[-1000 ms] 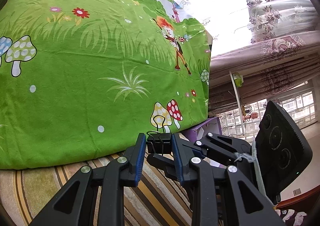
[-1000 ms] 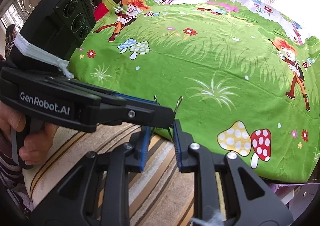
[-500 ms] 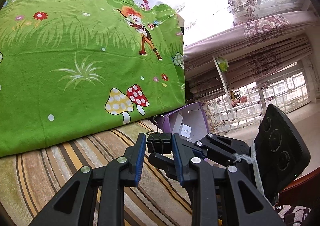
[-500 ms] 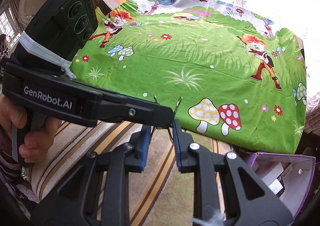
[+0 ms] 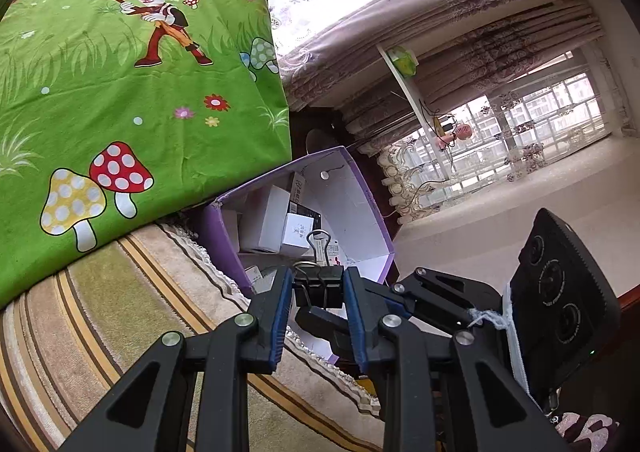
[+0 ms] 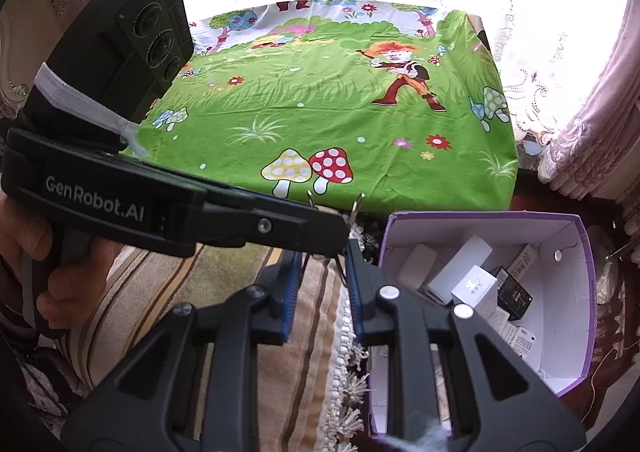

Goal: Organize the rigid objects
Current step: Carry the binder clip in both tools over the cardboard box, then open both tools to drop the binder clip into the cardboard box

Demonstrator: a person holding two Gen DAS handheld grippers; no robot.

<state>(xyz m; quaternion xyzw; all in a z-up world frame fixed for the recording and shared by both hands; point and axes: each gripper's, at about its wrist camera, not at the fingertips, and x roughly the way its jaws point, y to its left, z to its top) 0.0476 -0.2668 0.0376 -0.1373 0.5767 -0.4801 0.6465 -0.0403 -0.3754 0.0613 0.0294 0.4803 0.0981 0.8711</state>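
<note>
My left gripper (image 5: 318,288) is shut on a black binder clip (image 5: 319,284), held in the air above the near rim of a purple box (image 5: 376,212). The clip's wire handles stick up. My right gripper (image 6: 322,272) crosses under the left one and is also closed on the clip's wire handles (image 6: 356,206); the clip body is hidden behind the left gripper's fingers (image 6: 280,226). The purple box (image 6: 572,332) lies right of my grippers and holds several small white and black boxes (image 6: 476,284).
A green cartoon-print cloth (image 6: 340,108) covers the surface behind. A striped beige rug with a fringe (image 6: 320,332) lies below the grippers. Curtains and a window (image 5: 500,124) stand beyond the box. A hand (image 6: 60,272) holds the left gripper's handle.
Both grippers have swung to the right with the clip, from over the rug by the green cloth to above the purple box's edge. The box has come fully into view.
</note>
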